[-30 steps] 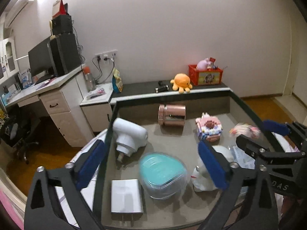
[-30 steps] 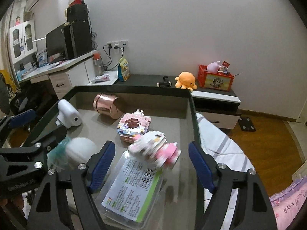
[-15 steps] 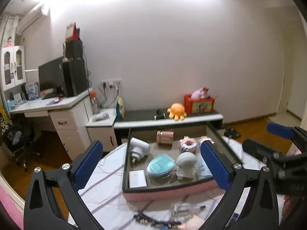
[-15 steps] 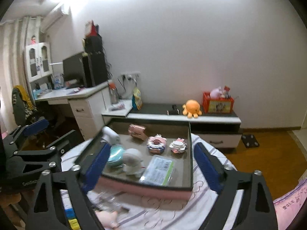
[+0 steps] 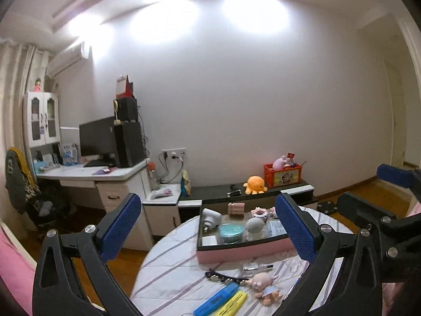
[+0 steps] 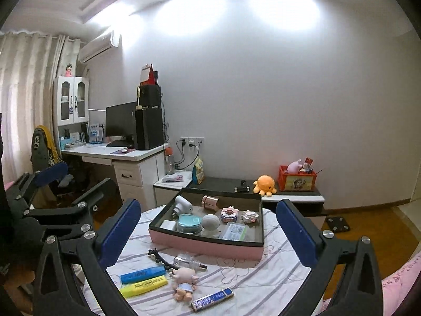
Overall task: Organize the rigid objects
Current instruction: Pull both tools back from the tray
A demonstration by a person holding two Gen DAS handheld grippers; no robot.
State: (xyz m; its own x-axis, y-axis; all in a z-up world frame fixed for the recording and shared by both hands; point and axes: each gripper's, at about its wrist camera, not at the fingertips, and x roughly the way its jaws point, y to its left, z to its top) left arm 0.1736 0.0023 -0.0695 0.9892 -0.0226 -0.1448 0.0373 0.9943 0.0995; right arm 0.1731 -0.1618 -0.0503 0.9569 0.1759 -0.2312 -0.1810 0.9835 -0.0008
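Note:
A pink-walled tray on the round table holds a white plug device, a copper tin, a teal box, a white ball, a brick donut, a pink-white brick toy and a labelled clear box. My right gripper hangs well back from the tray, its jaws opening with nothing between them. My left gripper is open and empty, level with it on the left.
On the striped cloth in front of the tray lie a blue highlighter, a yellow highlighter, a small doll, a beaded hair clip, a small clear bottle and a blue bar pack. A desk and low cabinet stand behind.
Both grippers have pulled back and up, away from the tray. The pink-white brick toy that was between the right jaws now lies in the tray, and those jaws stand wider.

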